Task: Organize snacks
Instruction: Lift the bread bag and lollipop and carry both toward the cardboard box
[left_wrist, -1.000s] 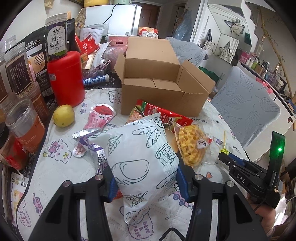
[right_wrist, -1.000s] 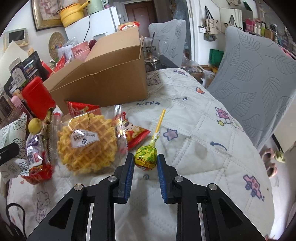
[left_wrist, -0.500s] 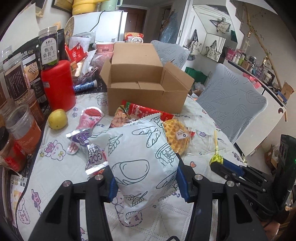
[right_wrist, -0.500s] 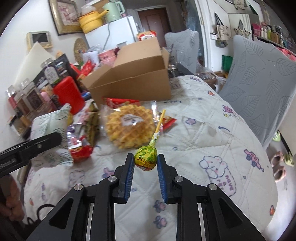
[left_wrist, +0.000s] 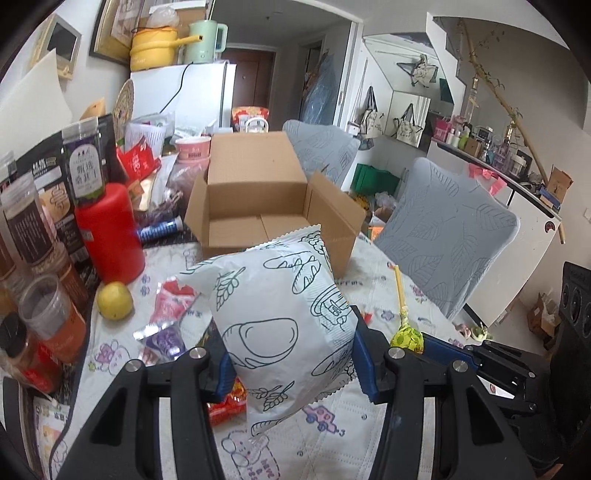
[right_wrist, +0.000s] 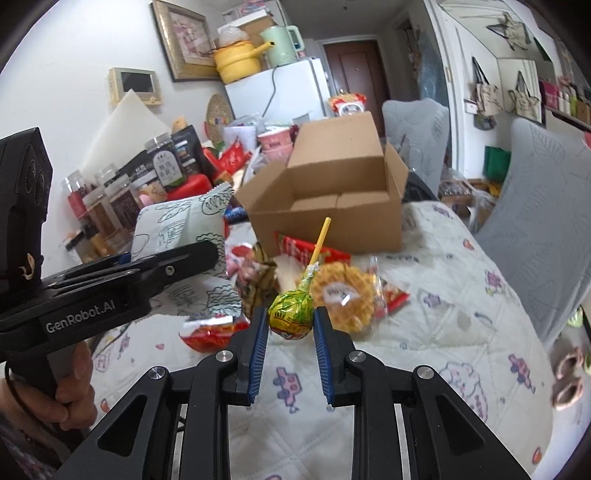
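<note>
Fingers (right_wrist: 258, 343) pinch green lollipop (right_wrist: 290, 314); "GenRobot.AI" left fingers (left_wrist: 360, 360) squeeze white doodle-printed bag (left_wrist: 280, 325).

A white snack bag (left_wrist: 280, 325) hides the cardboard box's (left_wrist: 258, 192) near wall and snacks beneath; jars (left_wrist: 22, 236) at the tablecloth's (left_wrist: 332, 435) left edge are cut off; slippers (right_wrist: 565, 365) blur.

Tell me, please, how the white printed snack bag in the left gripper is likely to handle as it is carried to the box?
The white snack bag looks puffed, so probably light for its size. Its sides dent where the left gripper squeezes it, suggesting soft, crushable contents. Its glossy film may slip.
</note>
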